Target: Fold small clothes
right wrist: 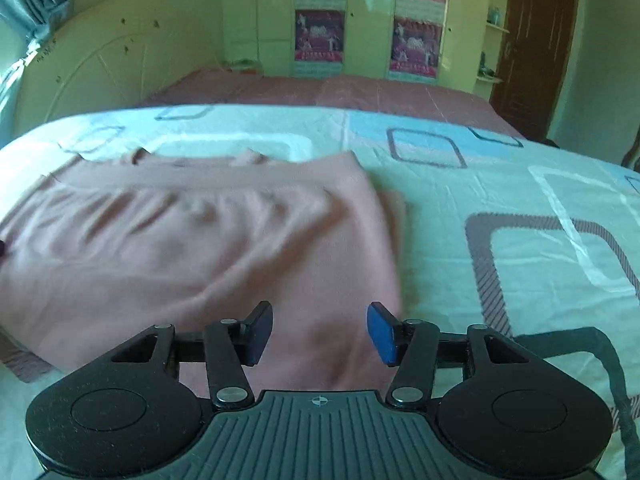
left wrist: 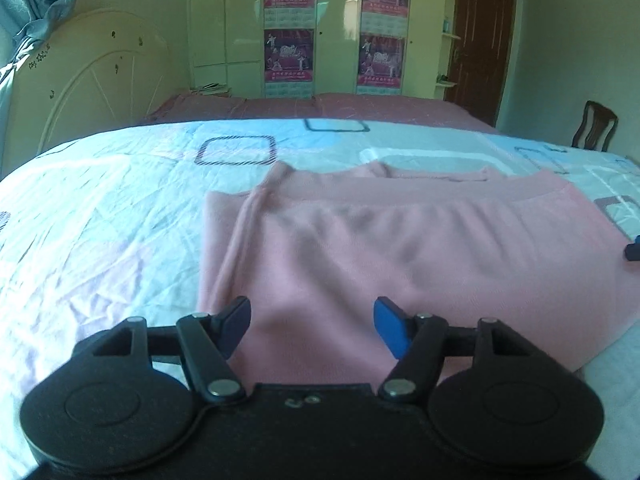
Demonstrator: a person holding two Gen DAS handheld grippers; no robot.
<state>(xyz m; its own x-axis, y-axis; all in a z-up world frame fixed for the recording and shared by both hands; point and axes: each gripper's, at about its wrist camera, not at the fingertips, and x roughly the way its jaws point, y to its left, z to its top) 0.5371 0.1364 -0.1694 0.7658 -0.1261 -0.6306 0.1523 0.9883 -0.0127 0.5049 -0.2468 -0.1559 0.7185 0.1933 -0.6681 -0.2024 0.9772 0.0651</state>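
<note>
- Left wrist view: my left gripper (left wrist: pixel 312 326) hangs spread wide, holding nothing, over the near edge of the pink garment (left wrist: pixel 400 248), which lies flat on the patterned bedsheet (left wrist: pixel 100 232) from centre towards 3 o'clock.
- Right wrist view: my right gripper (right wrist: pixel 320 332) is also wide and empty; the pink garment (right wrist: pixel 192 248) spreads towards 9 o'clock, bedsheet (right wrist: pixel 500 208) at 3.

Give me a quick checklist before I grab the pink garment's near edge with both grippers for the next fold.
1. Left gripper open, nothing between its fingers: ok.
2. Right gripper open, nothing held: ok.
3. Pink garment lying spread on the patterned bedsheet: ok.
4. Both grippers over the near edge, left toward its left side, right toward its right side: ok.
5. Fabric smooth: not ok, light wrinkles below the waistband.
6. Layers underneath aligned: cannot tell, hidden.
</note>
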